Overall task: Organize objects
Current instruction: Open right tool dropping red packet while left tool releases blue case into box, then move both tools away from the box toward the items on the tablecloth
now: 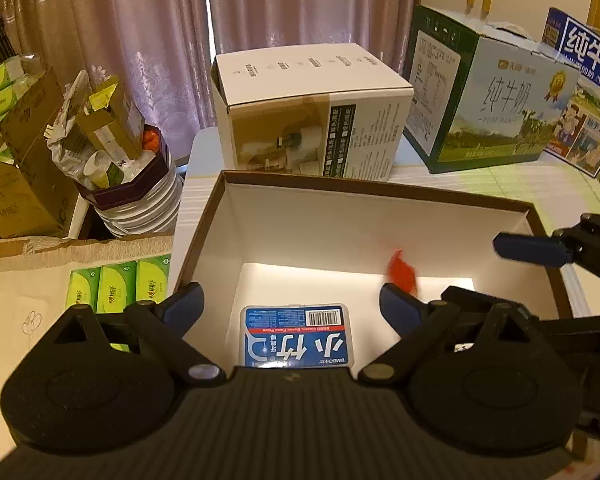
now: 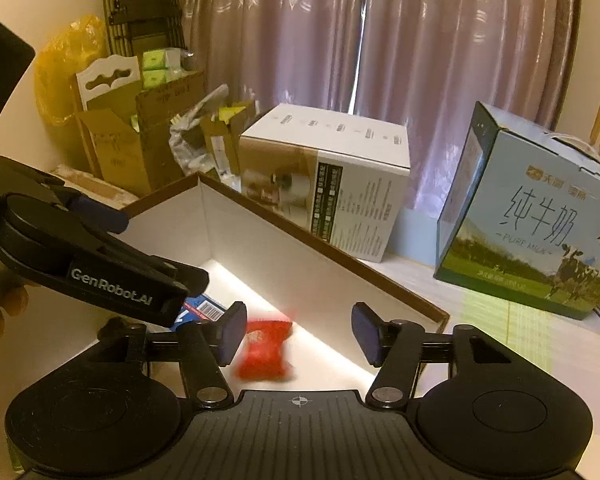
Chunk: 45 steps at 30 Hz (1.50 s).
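An open white box with a brown rim [image 1: 380, 190] stands on the table. A blue floss-pick case [image 1: 296, 336] lies flat on its floor, below my left gripper [image 1: 292, 306], which is open and empty above it. A red snack packet [image 2: 266, 348] shows blurred in mid-air inside the box, between and just below the fingers of my right gripper [image 2: 298, 334], which is open. The packet also shows in the left wrist view [image 1: 402, 272]. The box [image 2: 340, 248] and the case [image 2: 198, 312], partly hidden by the left gripper, show in the right wrist view.
A white carton [image 1: 312, 112] and a milk carton [image 1: 488, 96] stand behind the box on the table. Cardboard boxes, green tissue packs [image 1: 116, 286] and a cluttered round bin [image 1: 120, 152] are at the left. Curtains hang behind.
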{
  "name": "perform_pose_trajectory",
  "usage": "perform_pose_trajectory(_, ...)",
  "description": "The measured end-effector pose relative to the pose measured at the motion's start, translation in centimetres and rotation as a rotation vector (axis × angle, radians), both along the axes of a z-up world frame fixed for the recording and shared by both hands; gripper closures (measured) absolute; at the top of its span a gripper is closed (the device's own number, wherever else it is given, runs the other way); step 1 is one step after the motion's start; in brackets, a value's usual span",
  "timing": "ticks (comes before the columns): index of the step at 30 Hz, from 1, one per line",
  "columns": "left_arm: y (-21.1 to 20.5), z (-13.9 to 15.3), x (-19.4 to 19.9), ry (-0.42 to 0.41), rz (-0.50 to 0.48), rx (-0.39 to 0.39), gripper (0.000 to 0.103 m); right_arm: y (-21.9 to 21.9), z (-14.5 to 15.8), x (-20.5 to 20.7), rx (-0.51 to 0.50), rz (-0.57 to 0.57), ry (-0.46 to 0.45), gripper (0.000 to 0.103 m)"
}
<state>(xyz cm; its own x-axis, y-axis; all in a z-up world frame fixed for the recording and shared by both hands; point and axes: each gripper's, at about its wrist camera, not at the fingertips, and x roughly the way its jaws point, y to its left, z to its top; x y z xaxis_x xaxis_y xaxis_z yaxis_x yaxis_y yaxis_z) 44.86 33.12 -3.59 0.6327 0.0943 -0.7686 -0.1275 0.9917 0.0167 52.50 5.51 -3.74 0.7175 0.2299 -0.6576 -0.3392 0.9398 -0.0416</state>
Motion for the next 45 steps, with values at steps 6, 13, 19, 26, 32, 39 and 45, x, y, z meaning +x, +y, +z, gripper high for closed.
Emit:
perform_pose_trajectory(6,0.1,1.1,-1.0,-0.012,0.004,-0.003,0.009,-0.6,0.8,-1.1,0.02,0.006,0.013,0.044)
perform_pose_trajectory(13,0.0,2.2,-2.8,-0.018,0.01,-0.003,0.008,-1.1,2.0,-3.3,0.055,0.001,0.009,0.036)
perform_pose_trajectory(19,-0.1,3.7,-5.2,-0.03,0.021,-0.015,0.006,-1.5,3.4,-5.5,0.092,-0.005,-0.015,0.029)
perform_pose_trajectory(26,-0.7,5.7,-8.3,-0.049,0.035,-0.042,0.006,-1.6,5.2,-8.1,0.133,-0.002,-0.039,0.027)
perform_pose_trajectory(32,-1.7,7.6,-11.4,-0.078,0.047,-0.031,0.006,-1.8,6.8,-10.9,0.169,0.004,-0.049,0.026)
perform_pose_trajectory(39,-3.4,9.1,-15.1,-0.097,0.06,-0.043,0.006,-2.3,7.8,-14.6,0.207,0.007,-0.041,0.026)
perform_pose_trajectory(45,-5.2,9.8,-18.3,-0.111,0.056,-0.056,0.006,-3.1,8.0,-17.7,0.238,0.002,-0.027,0.026)
